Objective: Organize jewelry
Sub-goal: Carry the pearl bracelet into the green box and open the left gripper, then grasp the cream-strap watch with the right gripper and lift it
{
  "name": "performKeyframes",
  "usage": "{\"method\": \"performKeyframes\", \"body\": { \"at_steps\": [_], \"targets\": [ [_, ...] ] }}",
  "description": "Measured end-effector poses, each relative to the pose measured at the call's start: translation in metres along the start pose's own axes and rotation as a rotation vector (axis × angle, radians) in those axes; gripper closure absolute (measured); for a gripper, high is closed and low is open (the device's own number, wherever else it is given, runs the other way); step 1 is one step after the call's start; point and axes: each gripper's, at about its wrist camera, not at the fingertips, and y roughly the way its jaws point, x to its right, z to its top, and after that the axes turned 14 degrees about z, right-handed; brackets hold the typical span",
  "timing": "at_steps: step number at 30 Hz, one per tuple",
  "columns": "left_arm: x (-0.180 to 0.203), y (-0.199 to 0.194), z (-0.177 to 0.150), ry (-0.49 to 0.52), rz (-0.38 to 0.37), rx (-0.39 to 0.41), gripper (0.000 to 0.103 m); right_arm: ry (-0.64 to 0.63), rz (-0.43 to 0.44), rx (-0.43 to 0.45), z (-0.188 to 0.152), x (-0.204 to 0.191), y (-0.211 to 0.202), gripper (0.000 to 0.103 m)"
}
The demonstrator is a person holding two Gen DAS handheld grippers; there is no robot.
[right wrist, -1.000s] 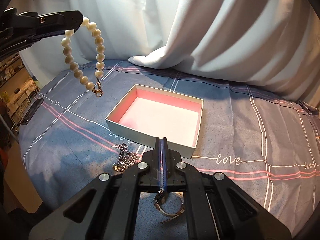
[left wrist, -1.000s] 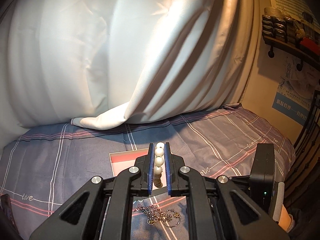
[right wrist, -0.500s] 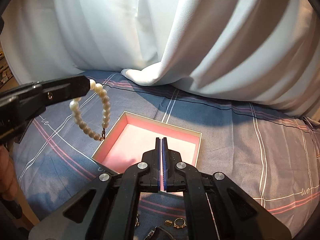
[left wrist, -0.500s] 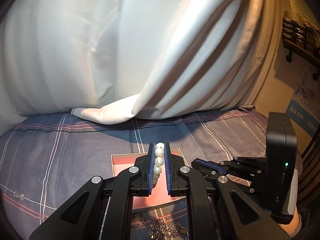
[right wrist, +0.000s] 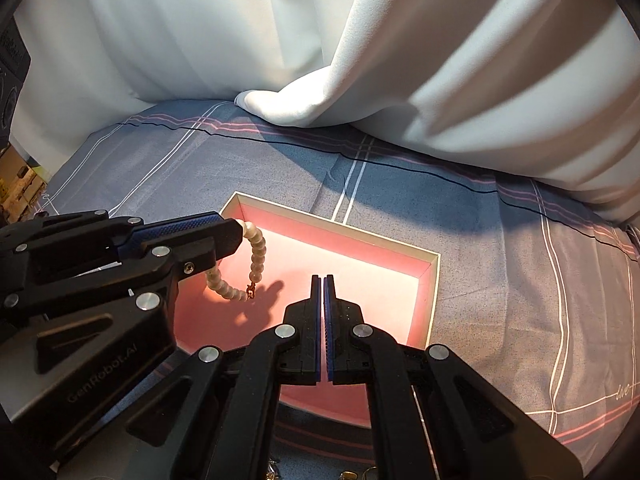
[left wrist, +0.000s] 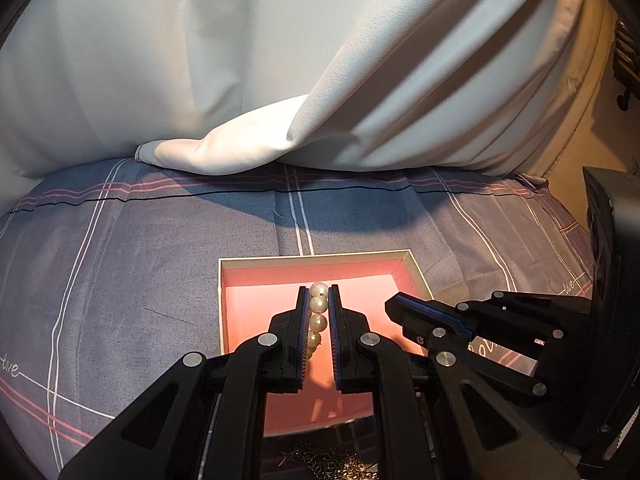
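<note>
My left gripper [left wrist: 319, 292] is shut on a pearl bracelet [left wrist: 318, 316] and holds it over the open box with the pink inside [left wrist: 256, 308]. In the right wrist view the left gripper [right wrist: 236, 232] comes in from the left, and the bracelet [right wrist: 256, 260] hangs from its tips into the box [right wrist: 424, 300], its clasp just above the pink floor. My right gripper [right wrist: 323, 280] is shut and empty above the box's near side; it shows at the right in the left wrist view [left wrist: 394, 304].
The box sits on a grey-blue plaid bedsheet [left wrist: 120, 260]. White curtains [left wrist: 280, 80] hang behind and drape onto the bed. A tangled chain [left wrist: 324, 464] lies in front of the box. Small gold pieces [right wrist: 360, 474] lie at the bottom edge.
Both grippers have moved forward over the box. The left gripper has lowered the pearl bracelet from above the box's left side down into it.
</note>
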Motion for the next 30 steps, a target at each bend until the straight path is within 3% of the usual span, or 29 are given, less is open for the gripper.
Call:
{"method": "performKeyframes", "body": {
  "at_steps": [3, 4, 5, 7, 8, 13, 15, 20, 23, 26, 30],
  "targets": [
    [-0.002, 0.003, -0.001, 0.001, 0.004, -0.014, 0.093, 0.008, -0.009, -0.008, -0.004, 0.002, 0.005, 0.101],
    [-0.003, 0.004, -0.001, -0.004, 0.007, -0.022, 0.093, 0.014, -0.009, -0.017, -0.006, 0.003, 0.006, 0.097],
    [-0.003, 0.004, -0.001, -0.003, 0.004, -0.029, 0.086, 0.02, -0.012, -0.025, -0.009, 0.004, 0.006, 0.09],
    [-0.004, -0.002, -0.003, 0.005, 0.019, -0.019, 0.063, 0.012, -0.035, -0.014, -0.014, 0.003, 0.002, 0.037],
    [-0.005, -0.008, -0.005, 0.007, 0.017, -0.005, 0.047, 0.001, -0.043, 0.004, -0.018, 0.001, -0.004, 0.028],
    [-0.008, -0.042, -0.033, 0.047, -0.051, 0.015, 0.032, 0.001, -0.031, 0.05, -0.054, -0.001, -0.043, 0.026],
    [-0.008, -0.051, -0.056, 0.065, -0.041, 0.016, 0.025, 0.016, -0.026, 0.061, -0.076, -0.001, -0.056, 0.026],
    [-0.004, -0.054, -0.122, 0.074, -0.019, -0.053, 0.026, 0.088, -0.024, 0.053, -0.131, 0.001, -0.069, 0.026],
    [0.008, -0.055, -0.153, 0.099, -0.042, -0.094, 0.027, 0.122, -0.022, 0.078, -0.154, -0.001, -0.078, 0.026],
    [0.024, -0.056, -0.169, 0.139, -0.048, -0.097, 0.028, 0.129, -0.057, 0.076, -0.17, -0.001, -0.083, 0.026],
    [0.037, -0.051, -0.177, 0.159, -0.051, -0.09, 0.031, 0.158, -0.042, 0.071, -0.179, 0.007, -0.08, 0.026]
  ]
}}
